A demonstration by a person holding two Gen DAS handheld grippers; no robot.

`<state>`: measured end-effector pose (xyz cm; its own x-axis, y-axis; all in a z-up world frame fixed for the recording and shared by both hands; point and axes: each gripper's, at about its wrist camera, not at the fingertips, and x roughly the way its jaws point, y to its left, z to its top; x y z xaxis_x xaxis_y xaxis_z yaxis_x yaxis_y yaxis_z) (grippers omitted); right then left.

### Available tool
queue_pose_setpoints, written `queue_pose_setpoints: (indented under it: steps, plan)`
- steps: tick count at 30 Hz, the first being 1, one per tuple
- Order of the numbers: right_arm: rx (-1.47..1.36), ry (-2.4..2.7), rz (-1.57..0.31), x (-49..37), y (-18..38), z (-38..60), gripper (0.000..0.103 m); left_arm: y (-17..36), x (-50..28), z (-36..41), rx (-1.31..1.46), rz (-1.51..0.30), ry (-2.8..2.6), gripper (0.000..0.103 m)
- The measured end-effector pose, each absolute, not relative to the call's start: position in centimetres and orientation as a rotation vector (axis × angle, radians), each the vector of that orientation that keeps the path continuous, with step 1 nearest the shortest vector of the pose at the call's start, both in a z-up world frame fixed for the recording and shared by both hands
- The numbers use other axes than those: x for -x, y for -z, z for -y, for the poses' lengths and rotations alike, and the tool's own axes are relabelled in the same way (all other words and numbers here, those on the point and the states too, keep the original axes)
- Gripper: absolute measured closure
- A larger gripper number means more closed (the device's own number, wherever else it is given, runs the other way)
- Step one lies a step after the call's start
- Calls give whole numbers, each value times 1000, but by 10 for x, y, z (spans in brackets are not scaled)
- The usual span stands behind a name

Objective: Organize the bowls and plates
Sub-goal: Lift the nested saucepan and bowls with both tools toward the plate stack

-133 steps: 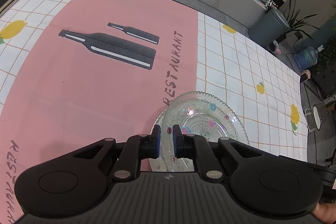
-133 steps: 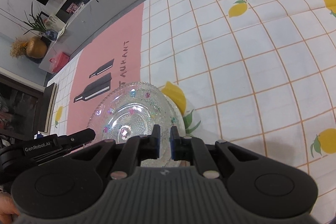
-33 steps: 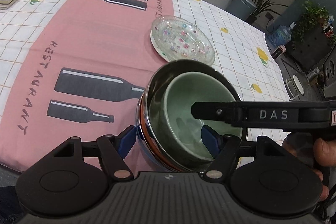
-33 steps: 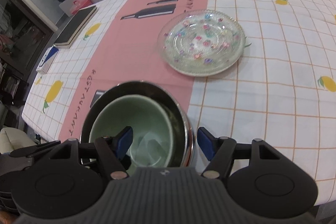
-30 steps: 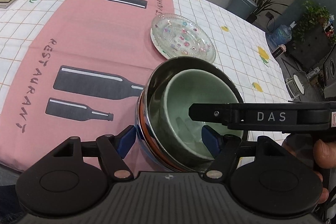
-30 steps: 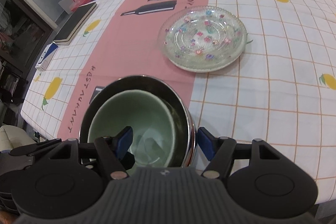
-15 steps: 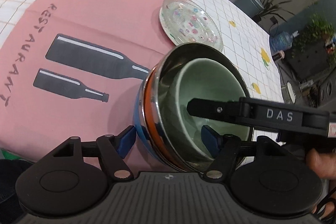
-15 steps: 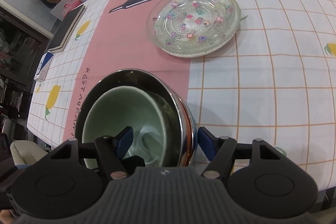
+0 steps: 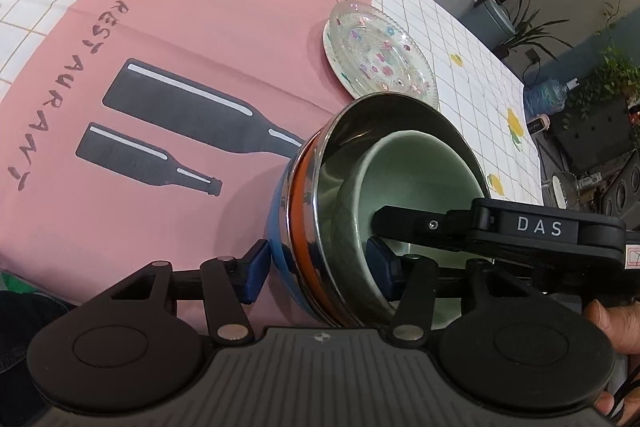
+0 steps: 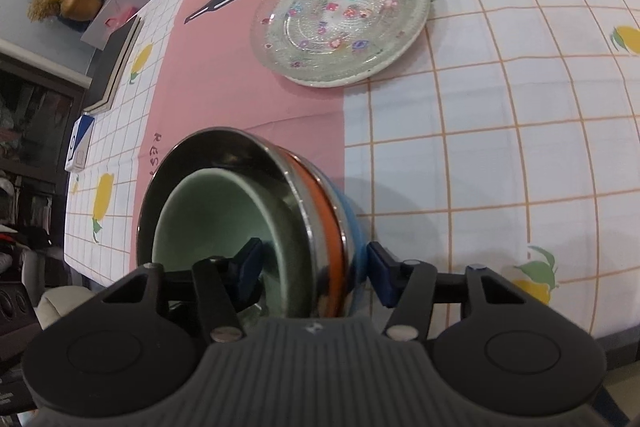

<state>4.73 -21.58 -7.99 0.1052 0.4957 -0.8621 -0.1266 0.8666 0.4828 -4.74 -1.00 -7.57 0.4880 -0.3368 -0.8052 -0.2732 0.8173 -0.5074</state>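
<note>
A stack of bowls [image 9: 304, 211] stands near the table's front edge: blue outside, then orange, then steel, with a pale green bowl [image 9: 420, 183] nested on top. My left gripper [image 9: 318, 265] straddles its near-left wall, jaws closing, one pad on the blue outside and one inside the green bowl. My right gripper [image 10: 314, 269] straddles the opposite wall of the stack [image 10: 348, 223] the same way, jaws closing, pads meeting the wall. A flowered glass plate [image 10: 344, 15] lies further back on the cloth.
The pink and white checked tablecloth [image 10: 500, 147] covers the table. A dark book [image 10: 120, 59] and a small blue-and-white box [image 10: 78, 147] lie at the left edge. A person's hand [image 9: 612, 327] holds the right gripper. Plants and a counter lie beyond the table.
Both grippers left the glass plate and came to the bowl stack. Over the last second both rolled and their jaws narrowed onto the stack's walls.
</note>
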Motion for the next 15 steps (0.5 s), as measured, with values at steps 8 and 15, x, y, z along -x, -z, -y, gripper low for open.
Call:
queue_pose_setpoints:
  steps: [8, 15]
  plan:
    - [-340, -466, -1407, -48, 78, 216, 53, 74, 45, 7, 666, -1081, 15, 43]
    - [-340, -478, -1374, -48, 67, 214, 54, 62, 44, 7, 641, -1057, 6, 43]
